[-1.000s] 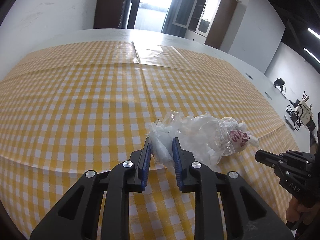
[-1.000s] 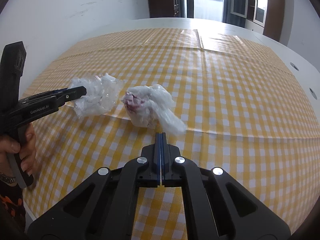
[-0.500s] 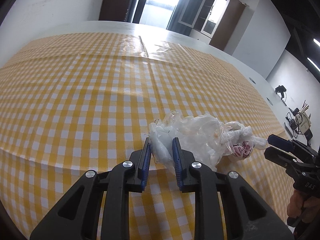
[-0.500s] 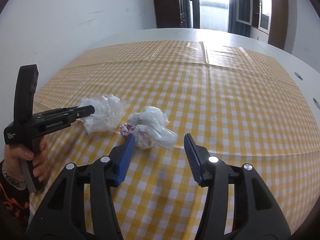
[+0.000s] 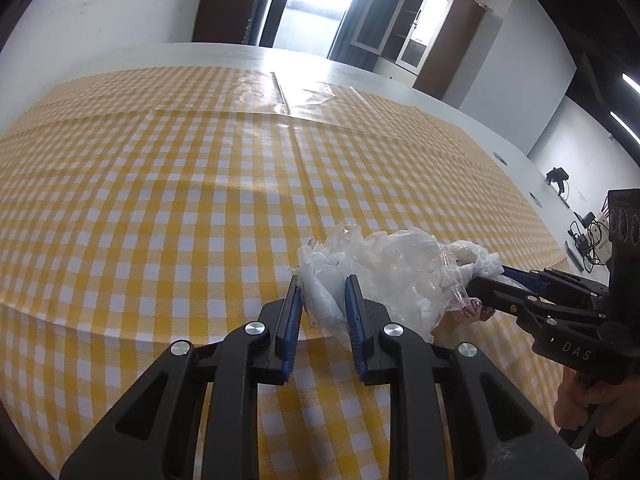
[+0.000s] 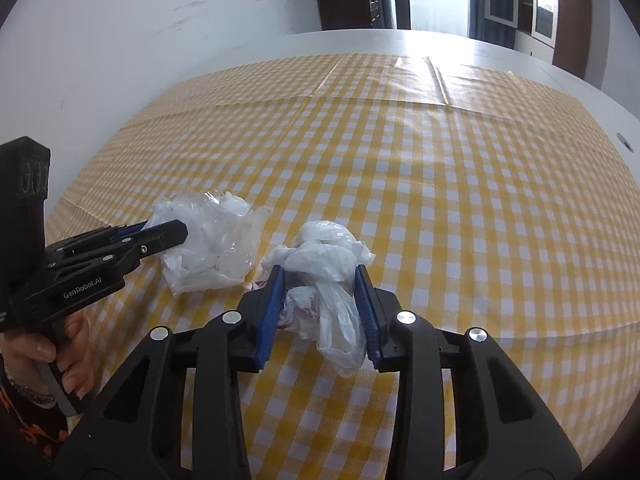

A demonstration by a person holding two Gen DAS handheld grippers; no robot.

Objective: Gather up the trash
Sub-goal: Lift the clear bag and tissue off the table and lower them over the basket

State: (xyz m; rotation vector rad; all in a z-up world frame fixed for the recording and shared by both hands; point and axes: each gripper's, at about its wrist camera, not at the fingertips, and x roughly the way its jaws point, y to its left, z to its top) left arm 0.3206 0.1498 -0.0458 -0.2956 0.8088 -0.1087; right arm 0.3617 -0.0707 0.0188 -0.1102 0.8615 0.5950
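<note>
left gripper (image 5: 322, 304) pinching clear plastic wad (image 5: 384, 272) on checkered tablecloth (image 5: 160, 200) | right gripper (image 6: 320, 300) spread around knotted white bag (image 6: 328, 264), touching wad | risk: closing snags wad film, or bag tail slips

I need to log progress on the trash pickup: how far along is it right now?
Early stage. In hand: the left gripper is shut on the crumpled clear plastic wrap. The right gripper has its jaws open around the knotted white plastic bag, not yet closed. Both pieces are on the yellow checked tablecloth. Left: close, lift, and carry them off; no bin is visible.
</note>
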